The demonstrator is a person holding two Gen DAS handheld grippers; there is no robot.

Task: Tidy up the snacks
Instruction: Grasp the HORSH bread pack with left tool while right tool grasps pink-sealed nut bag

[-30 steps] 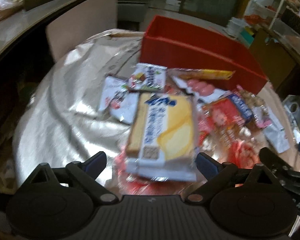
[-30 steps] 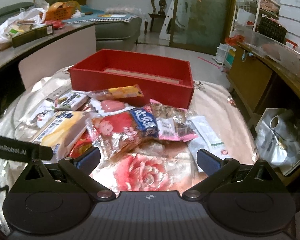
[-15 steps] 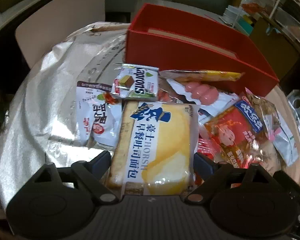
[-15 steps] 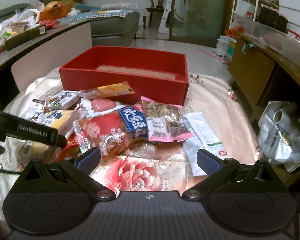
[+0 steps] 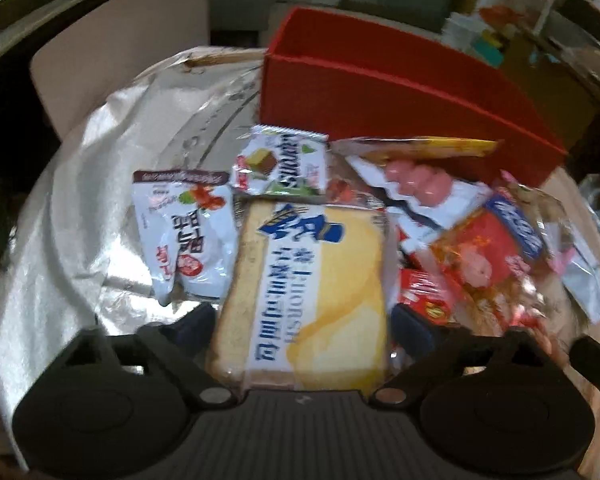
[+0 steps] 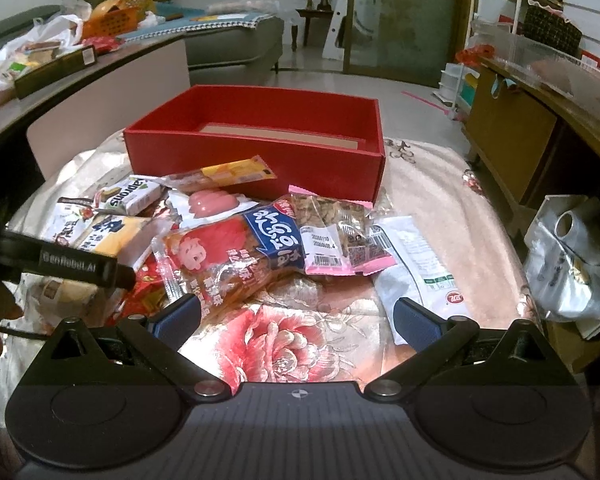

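One red box (image 6: 260,152), open at the top, stands at the far side of the cloth-covered counter (image 6: 428,208), and a loose heap of snack packets lies on the counter just in front of its near wall. Counted in the heap: one large yellow sliced-bread packet (image 5: 312,292); one white pouch with red print (image 5: 184,232) just beside the bread on its left; one small wafer packet (image 5: 284,166) at the bread's far end; one long orange-yellow packet (image 6: 224,174) leaning against the box wall; one white packet showing pink sausages (image 6: 212,204); one clear packet with a red and blue label (image 6: 236,252); one pink-edged clear packet of brown pieces (image 6: 340,236); one flat white sachet (image 6: 420,268) at the right edge of the heap; and one small red wrapper (image 5: 424,292) partly buried under the others. The left gripper (image 5: 304,328) straddles the near end of the bread packet: its fingers (image 5: 196,326) have just been closing, the packet fills the gap between them and each pad stands right at a side of it, but whether they already press on it cannot be told. The right gripper (image 6: 296,318) hangs above bare flowered cloth, its fingers (image 6: 414,322) spread wide and holding nothing; the left one lies close to the end of the red-and-blue packet.
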